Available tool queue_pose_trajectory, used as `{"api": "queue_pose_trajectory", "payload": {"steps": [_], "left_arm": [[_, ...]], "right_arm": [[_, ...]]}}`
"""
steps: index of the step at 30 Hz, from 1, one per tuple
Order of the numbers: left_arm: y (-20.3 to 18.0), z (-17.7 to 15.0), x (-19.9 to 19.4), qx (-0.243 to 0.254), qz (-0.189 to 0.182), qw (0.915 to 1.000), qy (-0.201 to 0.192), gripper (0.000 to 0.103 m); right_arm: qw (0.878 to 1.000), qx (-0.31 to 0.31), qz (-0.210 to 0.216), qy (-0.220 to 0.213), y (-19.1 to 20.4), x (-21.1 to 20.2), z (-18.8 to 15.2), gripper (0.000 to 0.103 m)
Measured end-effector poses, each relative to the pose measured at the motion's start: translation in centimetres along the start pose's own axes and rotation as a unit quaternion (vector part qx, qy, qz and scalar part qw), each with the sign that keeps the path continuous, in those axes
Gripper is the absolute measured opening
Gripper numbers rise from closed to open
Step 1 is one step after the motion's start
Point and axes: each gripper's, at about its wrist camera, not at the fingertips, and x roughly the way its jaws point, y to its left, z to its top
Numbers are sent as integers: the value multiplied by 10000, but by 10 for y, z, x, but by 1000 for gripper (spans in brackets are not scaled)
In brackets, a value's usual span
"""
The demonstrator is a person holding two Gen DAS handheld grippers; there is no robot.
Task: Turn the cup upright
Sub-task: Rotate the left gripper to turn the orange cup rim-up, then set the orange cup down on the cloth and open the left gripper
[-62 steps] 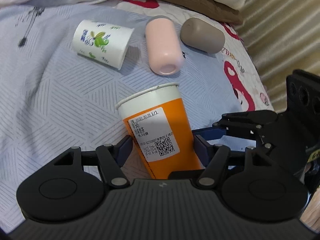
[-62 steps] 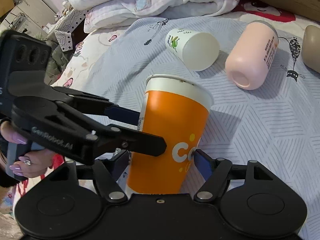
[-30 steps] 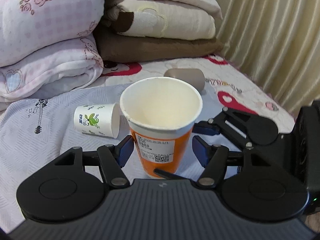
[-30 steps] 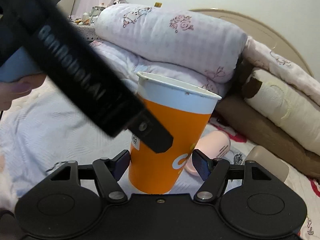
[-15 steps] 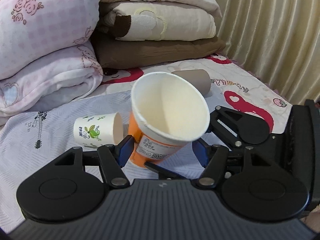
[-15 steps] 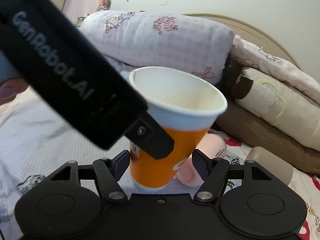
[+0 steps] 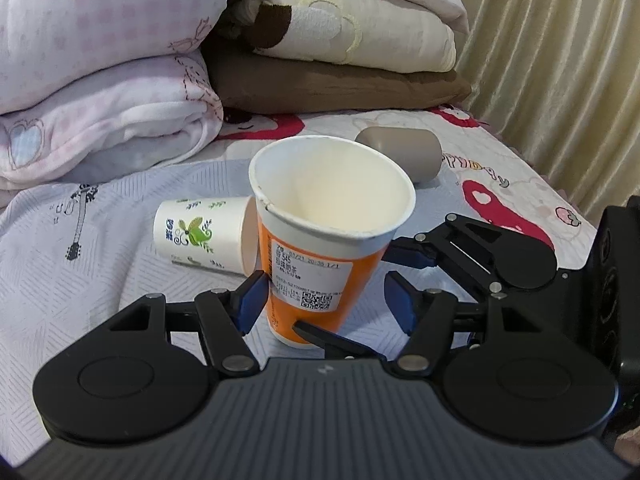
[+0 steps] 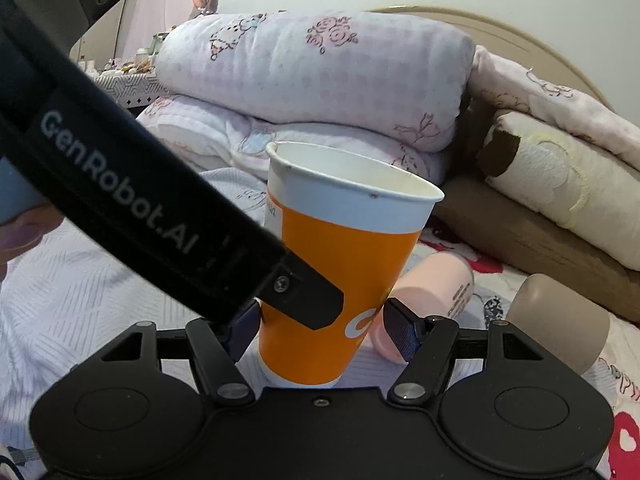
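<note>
Cup (image 7: 320, 264), orange paper with white rim and printed label, stands mouth-up on the quilted bedsheet (image 7: 80, 280), slightly tilted, base partly hidden by gripper bodies. Left gripper (image 7: 324, 300) open around it; left pad near the wall, contact unclear. Right gripper (image 8: 322, 324) open too, its left pad hidden behind the other tool. White cup (image 7: 200, 236) lies sideways behind; pink bottle (image 8: 436, 284) half hidden.

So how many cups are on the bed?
4: the orange cup standing between both grippers, a white leaf-print cup lying left of it, a pink cup lying behind it, and a taupe cup lying farther right. More may be hidden.
</note>
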Motion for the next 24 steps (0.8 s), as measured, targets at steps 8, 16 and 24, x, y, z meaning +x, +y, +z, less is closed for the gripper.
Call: {"api": "queue_pose_trajectory", "payload": {"steps": [8, 16, 24], "left_arm": [[0, -4, 5, -18, 64, 9999, 143, 63], [3, -14, 0, -187, 206, 9990, 348, 65], [-10, -22, -28, -304, 780, 9955, 448, 67]], "right_arm": [[10000, -64, 11, 56, 1, 1, -2, 73], [9994, 112, 152, 276, -2, 1, -3, 72], [9961, 404, 239, 746, 1, -17, -5, 74]]}}
